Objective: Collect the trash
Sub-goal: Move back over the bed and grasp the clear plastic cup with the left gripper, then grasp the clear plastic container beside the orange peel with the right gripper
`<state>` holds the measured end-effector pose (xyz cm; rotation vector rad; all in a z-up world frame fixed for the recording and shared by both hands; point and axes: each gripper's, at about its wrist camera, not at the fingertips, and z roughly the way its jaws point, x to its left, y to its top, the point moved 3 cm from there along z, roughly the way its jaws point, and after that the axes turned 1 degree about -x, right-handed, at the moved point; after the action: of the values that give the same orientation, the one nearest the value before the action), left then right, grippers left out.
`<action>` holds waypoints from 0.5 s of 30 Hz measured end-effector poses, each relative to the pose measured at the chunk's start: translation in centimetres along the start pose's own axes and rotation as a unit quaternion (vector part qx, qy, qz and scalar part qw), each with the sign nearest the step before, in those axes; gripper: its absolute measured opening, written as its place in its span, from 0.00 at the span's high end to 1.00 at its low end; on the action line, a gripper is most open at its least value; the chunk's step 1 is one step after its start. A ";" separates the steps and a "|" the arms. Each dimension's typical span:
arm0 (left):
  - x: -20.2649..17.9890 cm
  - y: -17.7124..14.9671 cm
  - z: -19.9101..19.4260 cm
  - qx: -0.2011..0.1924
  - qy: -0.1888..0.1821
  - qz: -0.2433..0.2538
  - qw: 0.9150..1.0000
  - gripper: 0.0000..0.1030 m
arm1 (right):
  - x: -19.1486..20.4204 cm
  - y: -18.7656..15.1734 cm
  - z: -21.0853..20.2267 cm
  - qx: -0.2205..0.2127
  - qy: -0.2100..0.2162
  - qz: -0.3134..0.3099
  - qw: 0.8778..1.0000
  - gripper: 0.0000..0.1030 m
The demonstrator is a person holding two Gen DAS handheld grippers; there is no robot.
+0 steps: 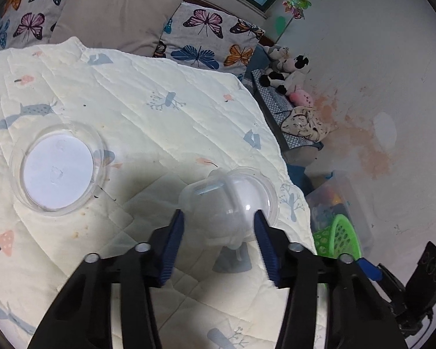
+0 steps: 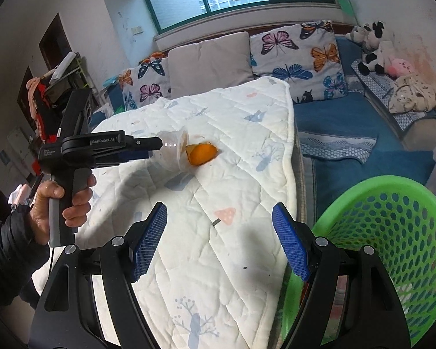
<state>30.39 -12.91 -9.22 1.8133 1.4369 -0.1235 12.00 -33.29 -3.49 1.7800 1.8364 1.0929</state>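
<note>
My left gripper point(image 1: 219, 221) is shut on a clear plastic cup point(image 1: 229, 200), held on its side just above the white quilt point(image 1: 160, 110). In the right wrist view the same cup point(image 2: 173, 151) sits in the left gripper point(image 2: 160, 145), with an orange peel point(image 2: 202, 152) on the quilt right by its mouth. A clear round lid point(image 1: 56, 168) lies flat on the quilt to the left. My right gripper point(image 2: 219, 241) is open and empty above the quilt's near part. A green mesh basket point(image 2: 392, 232) stands at the right beside the bed.
Butterfly cushions point(image 2: 293, 55) and a beige cushion point(image 2: 209, 64) line the back. Plush toys point(image 2: 372, 49) and clothes lie on the blue sofa point(image 2: 348, 128) at right. A clear storage box point(image 1: 334, 203) stands on the floor near the basket point(image 1: 338, 240).
</note>
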 end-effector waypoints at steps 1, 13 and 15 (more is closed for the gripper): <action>0.1 -0.1 0.0 0.000 -0.002 -0.002 1.000 0.59 | 0.0 0.0 0.2 0.002 0.000 0.000 1.000 0.27; -0.4 -0.5 -3.0 -0.015 0.040 0.041 0.998 0.61 | 1.3 1.1 2.6 0.012 0.006 -0.020 1.000 0.27; -0.3 -0.7 -3.8 -0.018 0.049 0.045 0.998 0.61 | 1.6 1.3 3.2 0.015 0.008 -0.023 1.000 0.27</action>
<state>28.25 -10.71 -6.86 1.8737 1.4119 0.0369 14.97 -30.97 -4.20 1.7412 1.9023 1.0710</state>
